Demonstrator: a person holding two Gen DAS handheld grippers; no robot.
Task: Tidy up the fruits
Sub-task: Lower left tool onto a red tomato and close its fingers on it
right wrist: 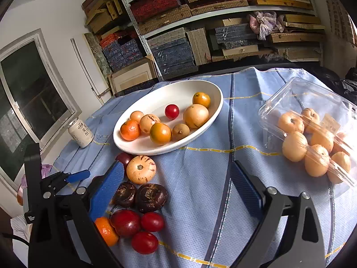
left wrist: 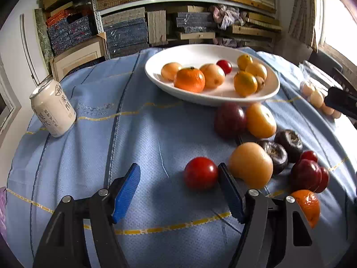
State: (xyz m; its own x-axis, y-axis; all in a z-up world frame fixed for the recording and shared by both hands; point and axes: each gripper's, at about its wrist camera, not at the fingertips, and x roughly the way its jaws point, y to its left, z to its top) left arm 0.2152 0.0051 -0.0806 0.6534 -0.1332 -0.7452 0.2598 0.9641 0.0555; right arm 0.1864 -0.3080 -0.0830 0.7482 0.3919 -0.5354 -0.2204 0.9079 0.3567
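Observation:
A white oval plate [left wrist: 214, 100] [right wrist: 138, 149] holds several orange, yellow and red fruits. More fruit lies loose on the blue cloth in front of it. My left gripper [left wrist: 178, 167] is open and low over the cloth. A red tomato [left wrist: 200, 176] sits between its jaws against the right finger [left wrist: 229, 192], with the left finger well apart from it. A pale orange fruit [left wrist: 251, 165] lies just outside that right finger. My right gripper [right wrist: 176, 165] is open too, with a spotted pale fruit [right wrist: 141, 169] beside its left finger [right wrist: 107, 189] and bare cloth in the gap.
Two dark brown fruits [right wrist: 139, 195], red plums [right wrist: 126, 222], tomatoes [right wrist: 145, 242] and a mandarin [right wrist: 107, 231] crowd the cloth. An open clear plastic box [right wrist: 312, 134] of pale fruit stands at the right. A cream can [left wrist: 52, 109] stands at the table's left edge. Shelves of boxes stand behind.

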